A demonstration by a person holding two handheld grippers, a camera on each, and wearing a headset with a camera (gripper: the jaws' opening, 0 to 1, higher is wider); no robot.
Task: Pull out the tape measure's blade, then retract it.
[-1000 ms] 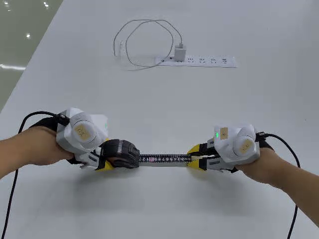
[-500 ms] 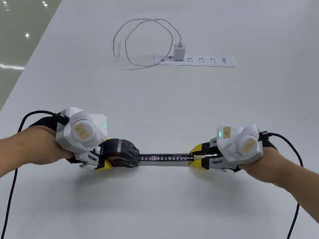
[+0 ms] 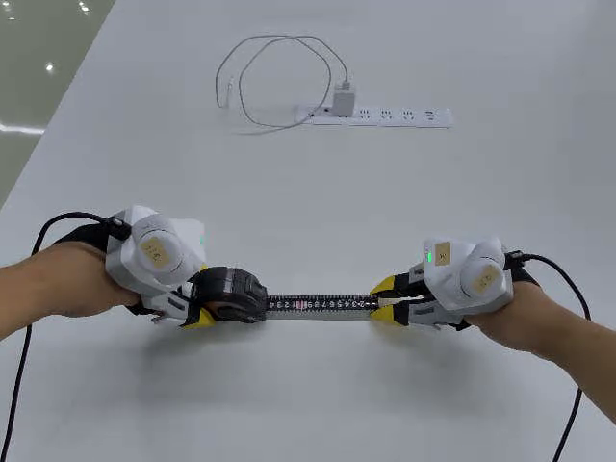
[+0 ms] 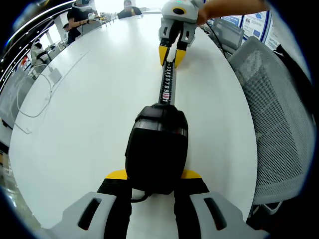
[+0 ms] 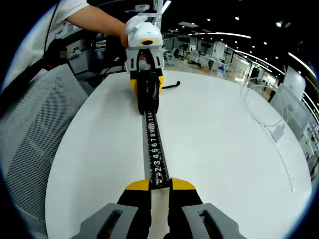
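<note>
Tape measure case (image 3: 229, 295) lies on the white table (image 3: 385, 192), clamped from behind by the left gripper (image 3: 197, 313), one yellow-tipped jaw against each flank. The blade (image 3: 318, 305) runs out of the case mouth, flat and low over the table. Its far end is pinched between the closed jaws of the right gripper (image 3: 385, 300). The end hook is hidden between those jaws.

Step judged: pull-out under way, a short length drawn.

To do it well:
- hold the case fixed, with no roll
- draw the blade end straight away from the case mouth, along the blade's own line and flat, so it neither kinks nor binds
- for the return, walk the end back toward the case and keep it pinched, because a loose blade whips

Writing: the right gripper view shows black numerals 2 to 9 on the blade, then a red mark, then 1 to 4 nearer the case. No brand is legible on the case.

Well beyond the case: power strip (image 3: 385, 116) with a charger (image 3: 344, 99) and a looped cable (image 3: 260, 77).
</note>
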